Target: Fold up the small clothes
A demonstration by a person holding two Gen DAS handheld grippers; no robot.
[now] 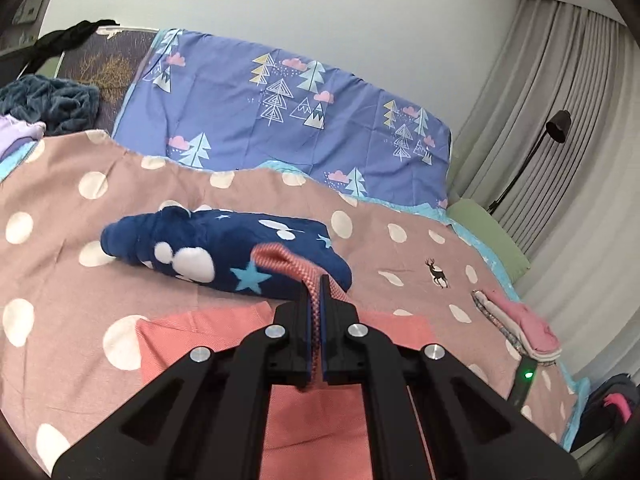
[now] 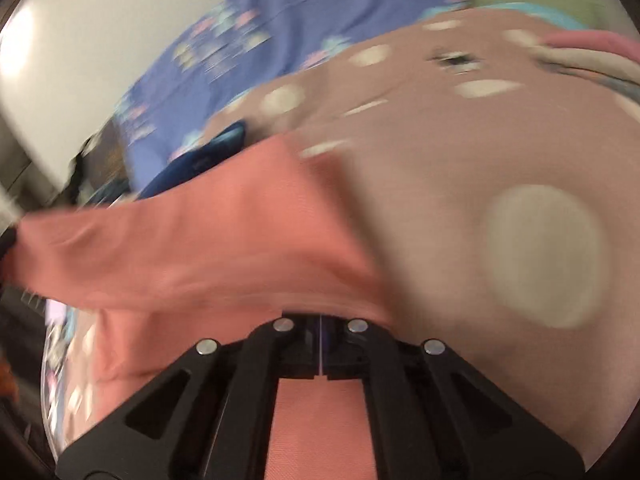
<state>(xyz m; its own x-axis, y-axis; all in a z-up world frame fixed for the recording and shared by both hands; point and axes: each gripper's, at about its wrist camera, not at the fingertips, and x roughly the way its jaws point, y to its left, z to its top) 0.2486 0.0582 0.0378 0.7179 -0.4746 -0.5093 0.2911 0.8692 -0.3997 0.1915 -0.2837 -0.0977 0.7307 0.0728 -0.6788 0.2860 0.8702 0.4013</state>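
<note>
A salmon-pink garment (image 1: 208, 336) lies on the dotted brown bedspread (image 1: 56, 200). My left gripper (image 1: 320, 292) is shut on a raised edge of the pink garment, whose fabric sticks up between the pads. In the blurred right wrist view the same pink garment (image 2: 192, 248) stretches to the left, and my right gripper (image 2: 321, 320) is shut on its near edge; the fingertips are hidden under the cloth. A folded navy fleece piece with white paws and blue stars (image 1: 224, 252) lies just beyond the left gripper.
A stack of folded clothes with a pink piece on top (image 1: 520, 328) sits at the bed's right edge. A purple tree-print pillow (image 1: 280, 104) lies behind. Dark teal clothes (image 1: 52, 104) lie at the far left. Curtains (image 1: 560, 120) and a black lamp (image 1: 558, 126) stand to the right.
</note>
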